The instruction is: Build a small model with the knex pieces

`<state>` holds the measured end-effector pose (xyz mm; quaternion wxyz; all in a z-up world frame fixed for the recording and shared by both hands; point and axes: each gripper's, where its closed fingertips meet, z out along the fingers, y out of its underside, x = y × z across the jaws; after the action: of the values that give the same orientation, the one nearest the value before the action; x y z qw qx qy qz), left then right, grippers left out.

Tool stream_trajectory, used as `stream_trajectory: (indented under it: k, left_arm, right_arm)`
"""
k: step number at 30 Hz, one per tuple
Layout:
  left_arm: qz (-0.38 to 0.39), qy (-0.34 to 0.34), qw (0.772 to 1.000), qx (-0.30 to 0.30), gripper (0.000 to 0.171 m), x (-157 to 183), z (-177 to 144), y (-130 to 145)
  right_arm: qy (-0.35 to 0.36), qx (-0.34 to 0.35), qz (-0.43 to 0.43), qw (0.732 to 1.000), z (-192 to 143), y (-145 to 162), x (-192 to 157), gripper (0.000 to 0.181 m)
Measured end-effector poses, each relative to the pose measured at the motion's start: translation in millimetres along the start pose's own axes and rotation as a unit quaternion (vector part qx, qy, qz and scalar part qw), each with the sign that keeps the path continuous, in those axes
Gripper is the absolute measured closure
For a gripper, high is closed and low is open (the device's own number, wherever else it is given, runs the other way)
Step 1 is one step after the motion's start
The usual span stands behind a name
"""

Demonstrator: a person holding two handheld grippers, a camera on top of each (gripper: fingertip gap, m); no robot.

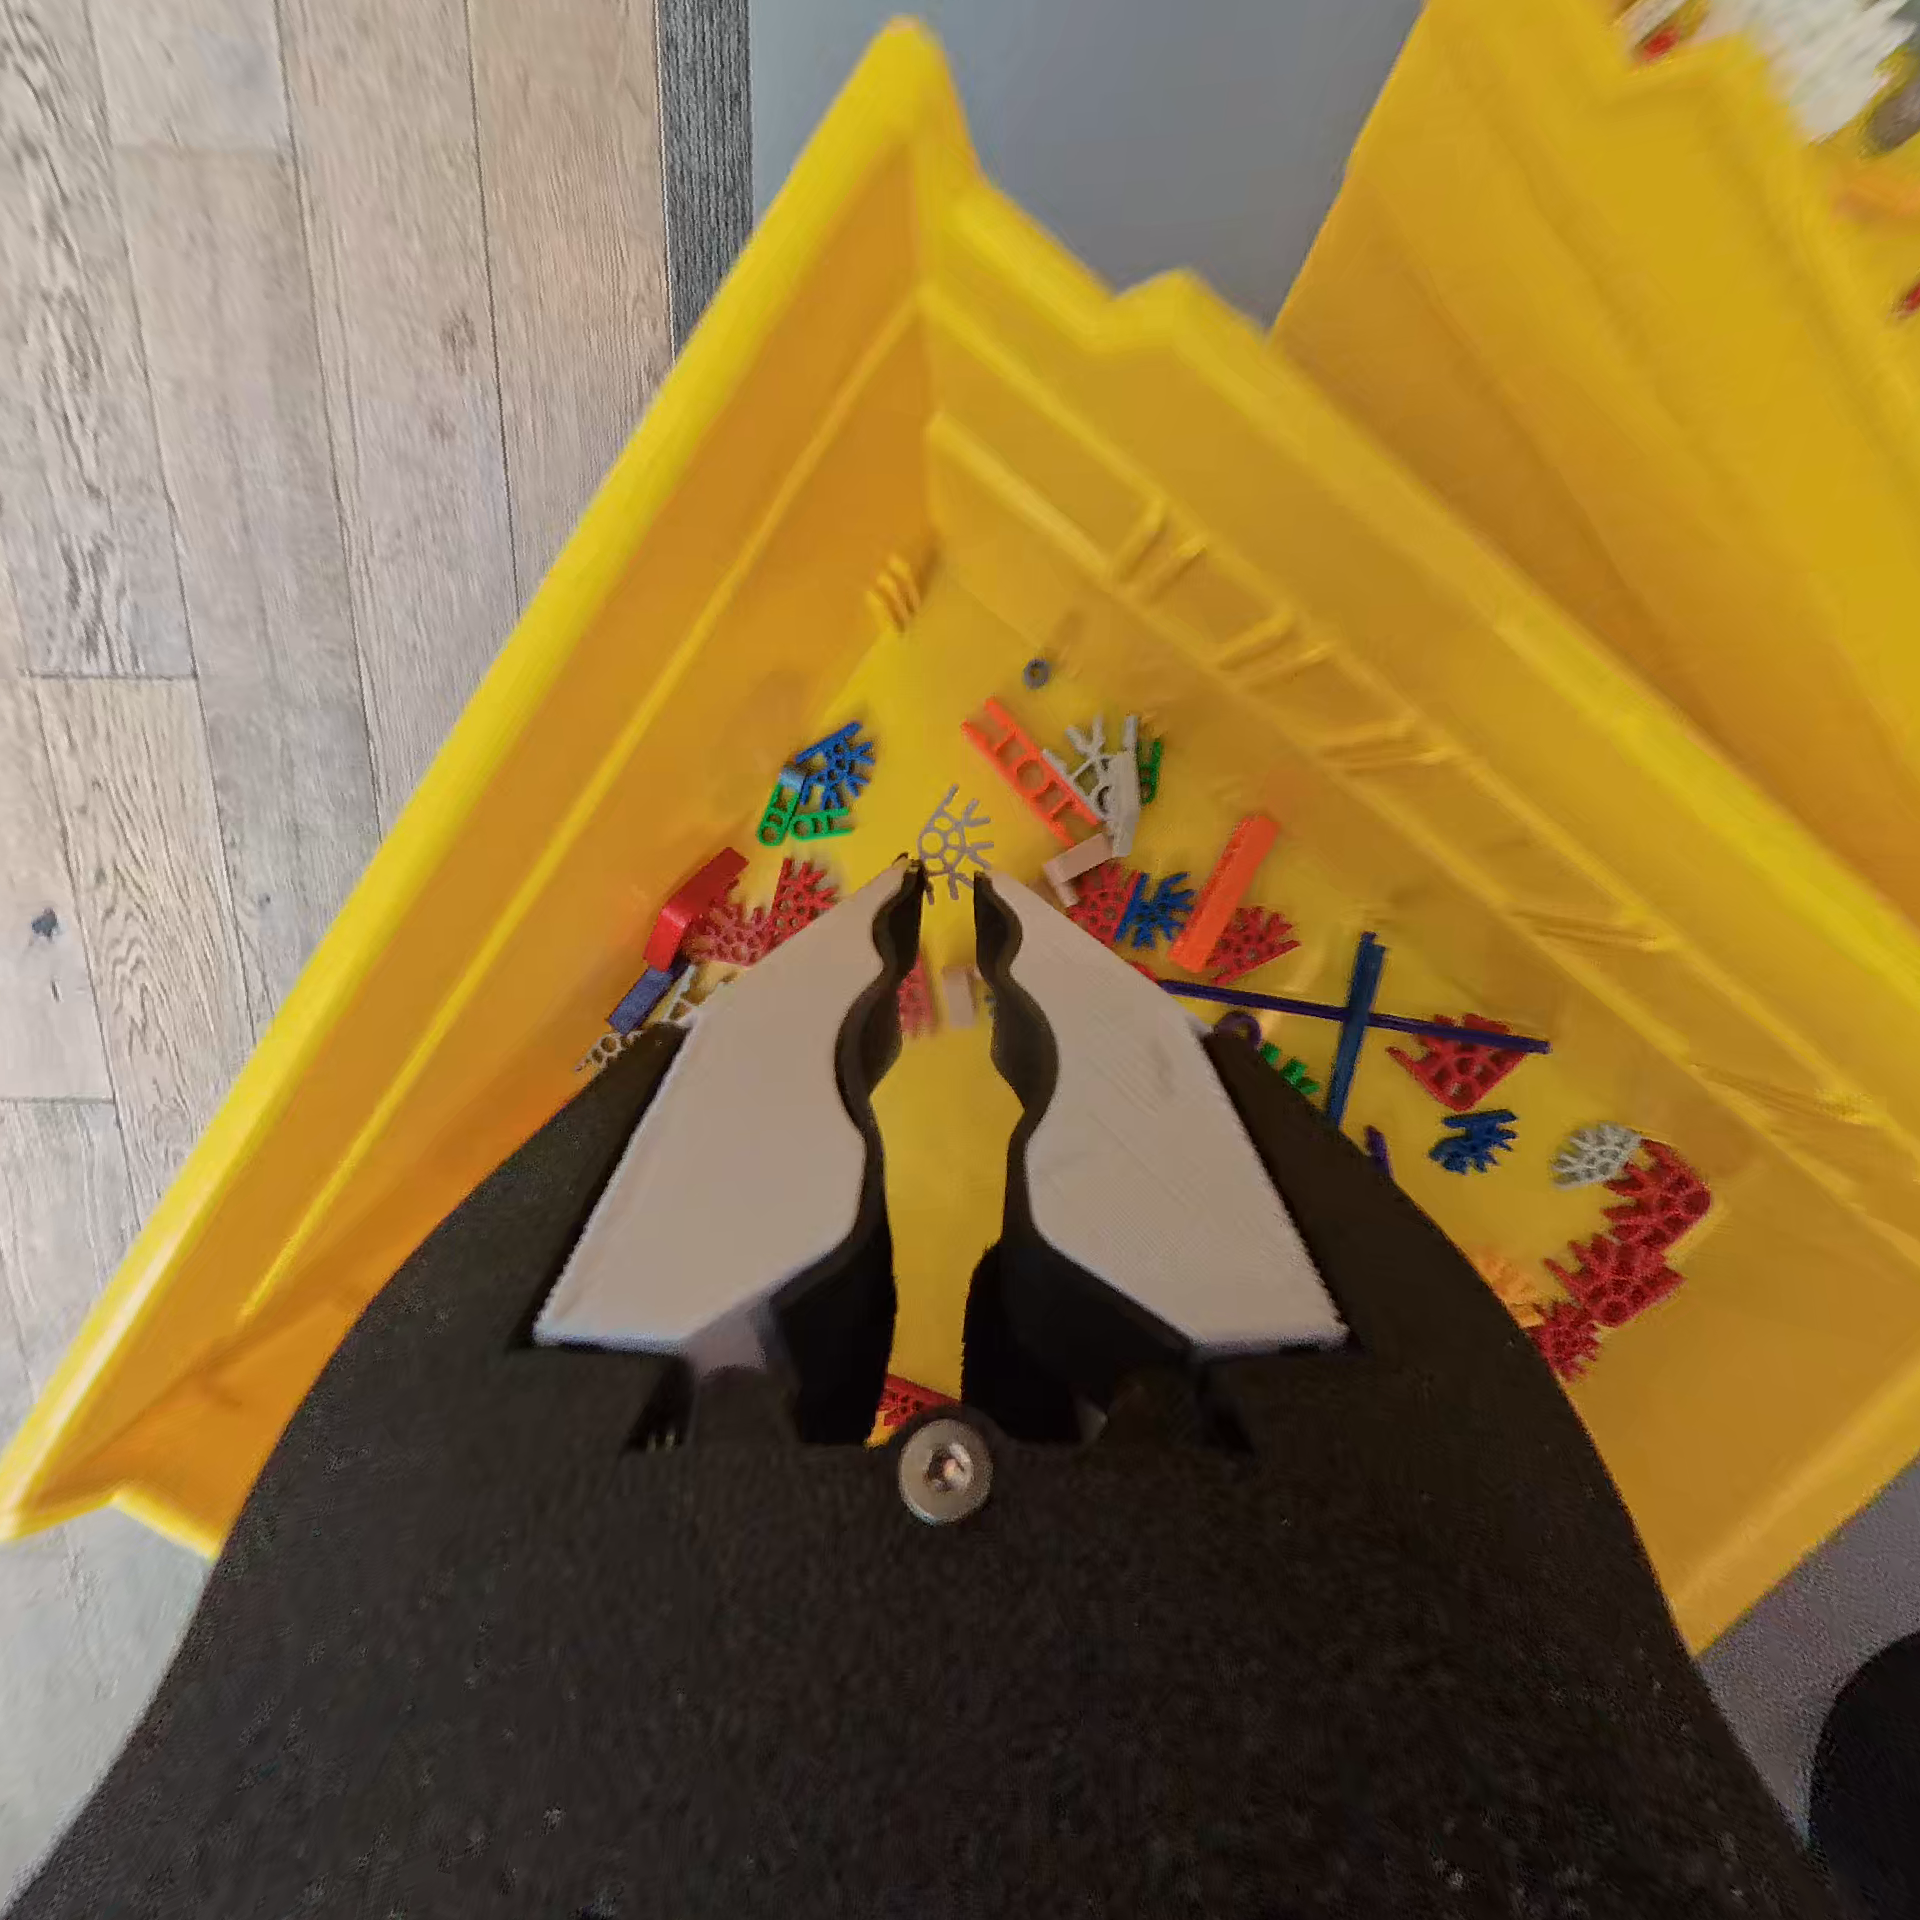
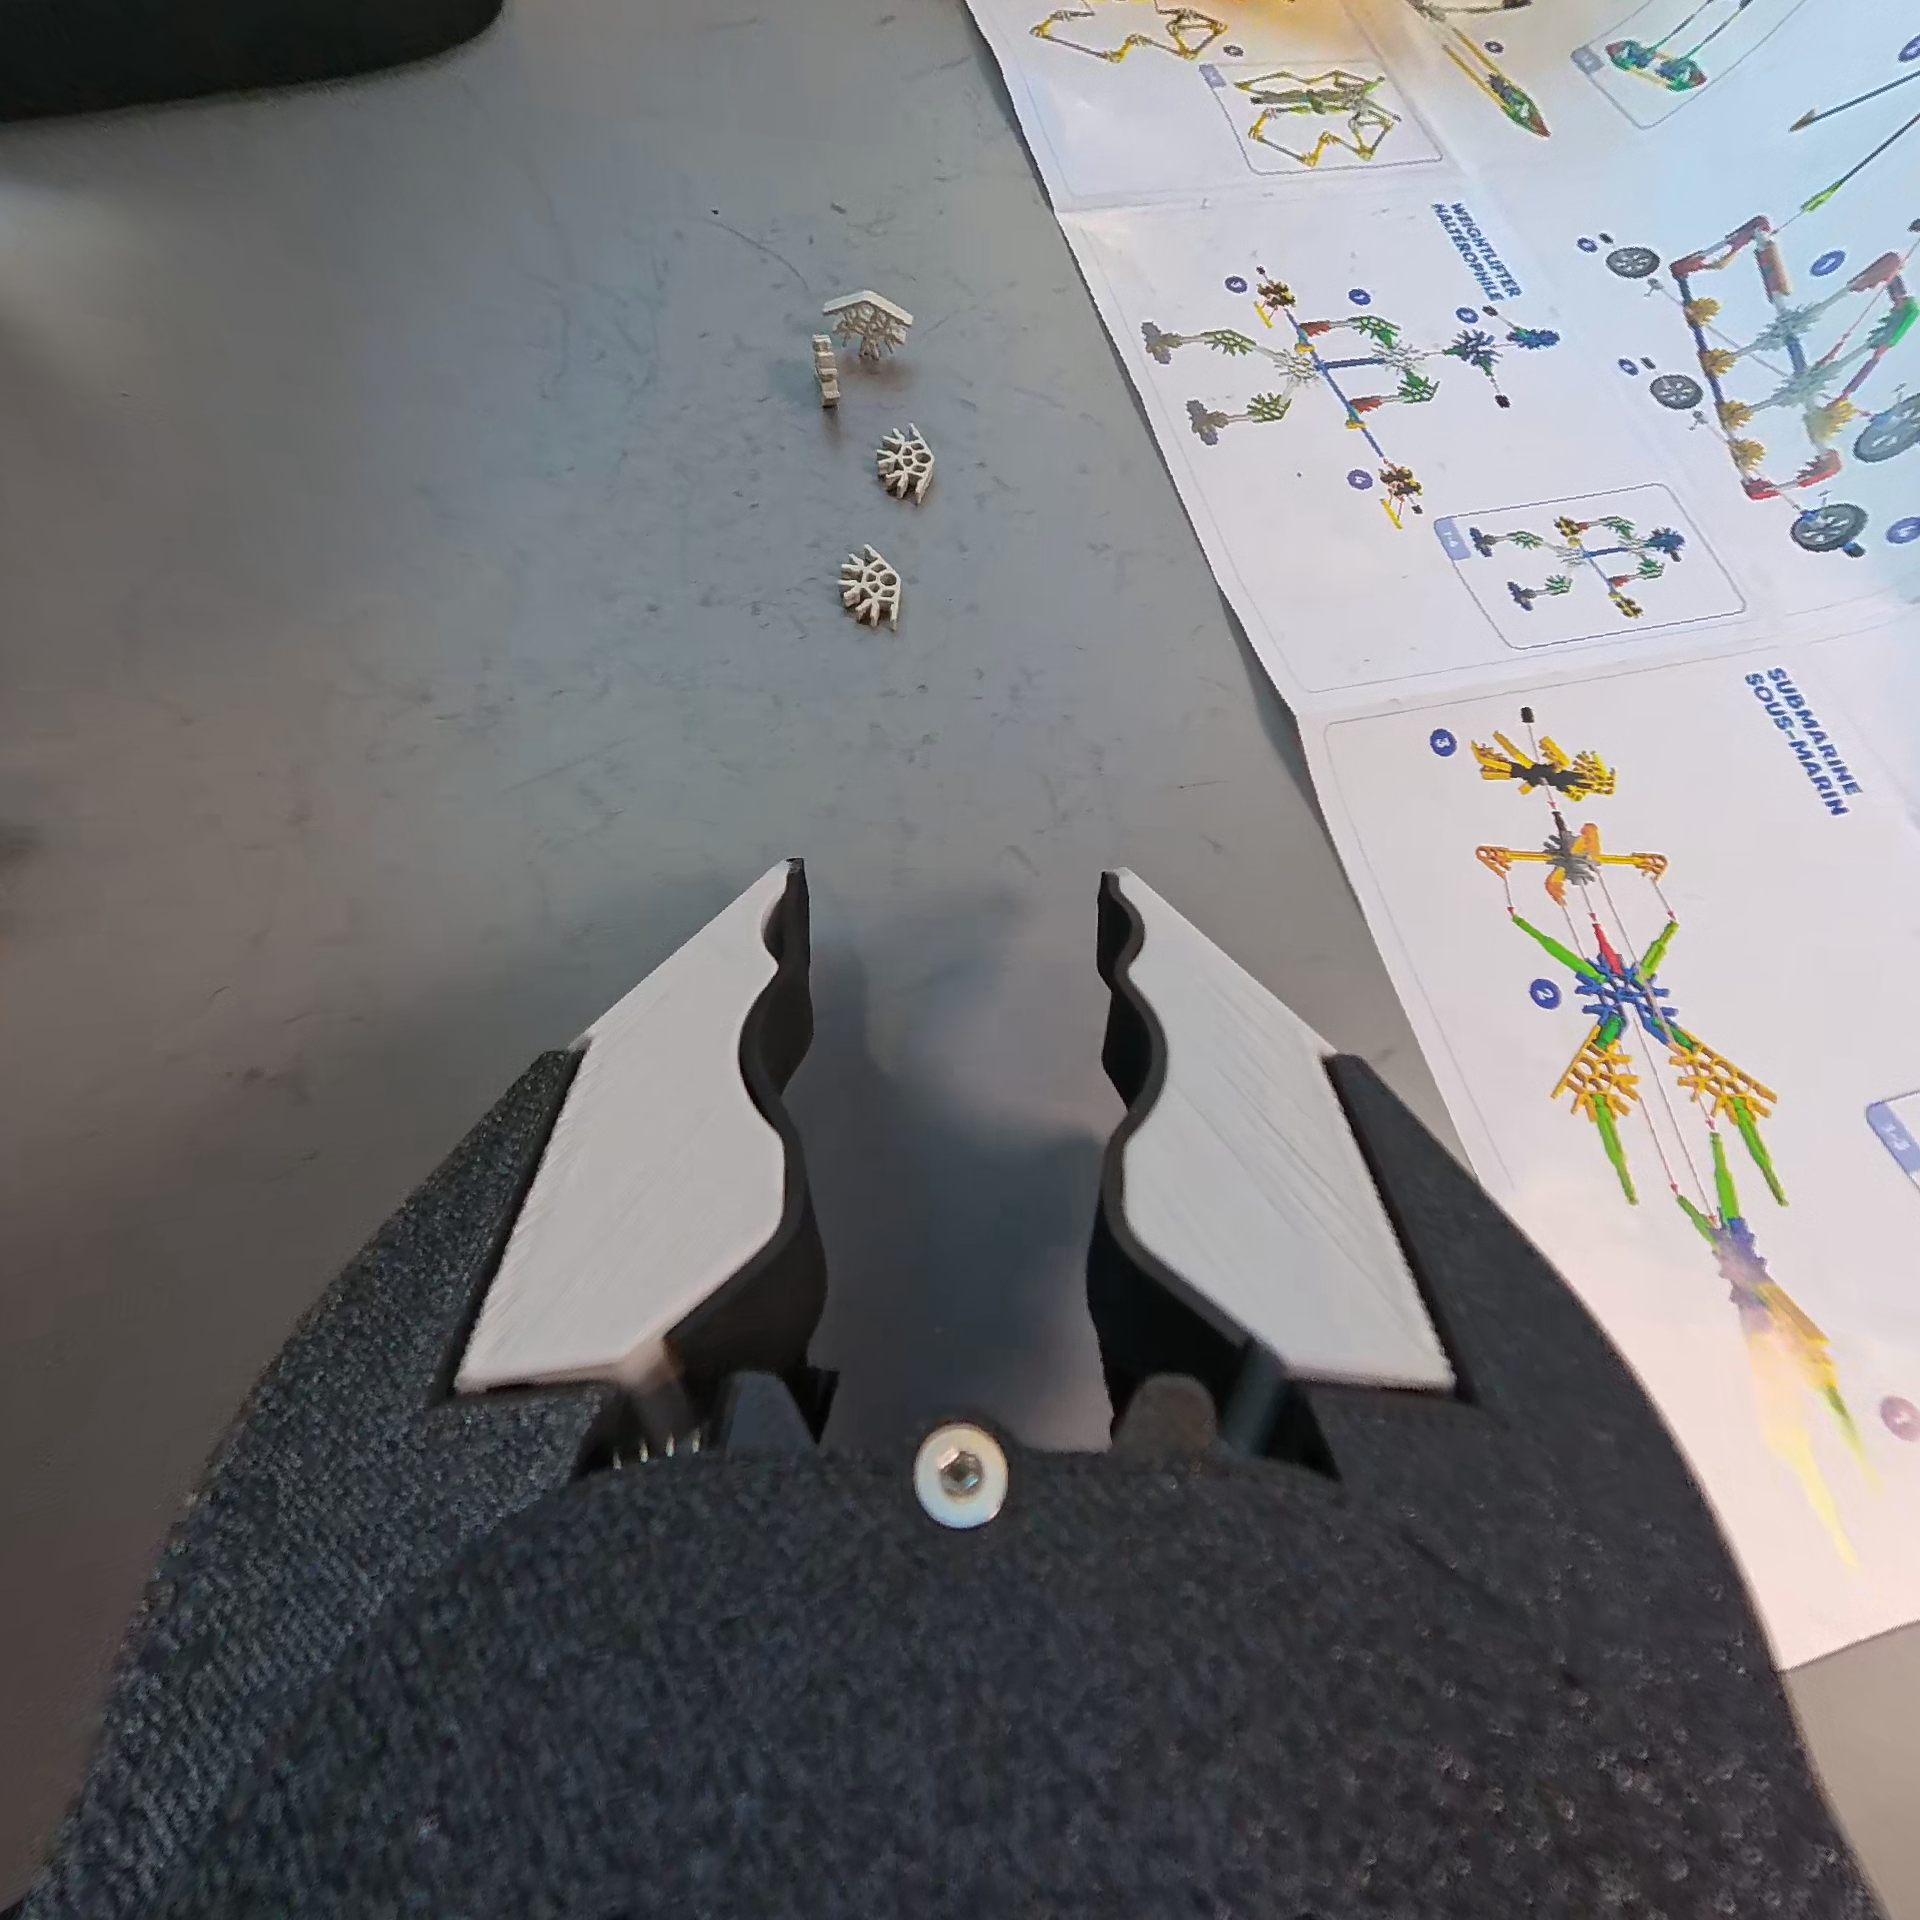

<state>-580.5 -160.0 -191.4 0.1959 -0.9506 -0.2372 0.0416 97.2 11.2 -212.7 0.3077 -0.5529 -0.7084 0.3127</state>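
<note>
In the left wrist view, my left gripper (image 1: 948, 881) is over a yellow bin (image 1: 623, 727). It is nearly closed, and its tips pinch a small grey fan-shaped connector (image 1: 956, 836). The bin floor holds several loose red, blue, green, orange and grey construction pieces, among them an orange ladder-like piece (image 1: 1023, 769) and a blue rod (image 1: 1356, 1023). In the right wrist view, my right gripper (image 2: 951, 873) is open and empty, low over a grey table (image 2: 416, 675). Ahead of it lie grey connectors in a row: the nearest (image 2: 871, 587), the middle (image 2: 906, 463), the far one (image 2: 869, 324), and a small grey clip (image 2: 826, 369).
A second yellow bin (image 1: 1610, 364) stands to the right of the first. Wood flooring (image 1: 260, 520) shows beyond the table edge on the left. A printed instruction sheet (image 2: 1558, 644) covers the table right of my right gripper. A dark object (image 2: 208, 42) lies at the far left. There is about 70 cm between the tips of the two grippers.
</note>
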Motion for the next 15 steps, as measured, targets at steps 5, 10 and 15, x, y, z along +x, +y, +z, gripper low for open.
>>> stream_trajectory:
  k: [5, 10, 15]
  left_arm:
    - [0.174, -0.029, 0.971, 0.164, 0.162, 119.4, -104.7, -45.4]
    - [0.404, 0.082, 0.885, 0.215, 0.161, 355.2, -129.2, 22.3]
    - [0.493, 0.270, 0.807, 0.183, 0.161, 540.5, -83.0, 116.7]
  right_arm:
    - [-0.002, 0.010, -0.024, 1.000, -2.6, -2.6, -6.4, 0.127]
    - [0.009, 0.032, -0.033, 0.999, -9.3, -8.9, -5.8, 0.125]
    - [0.027, 0.048, -0.037, 0.998, -14.6, -13.4, -2.4, 0.124]
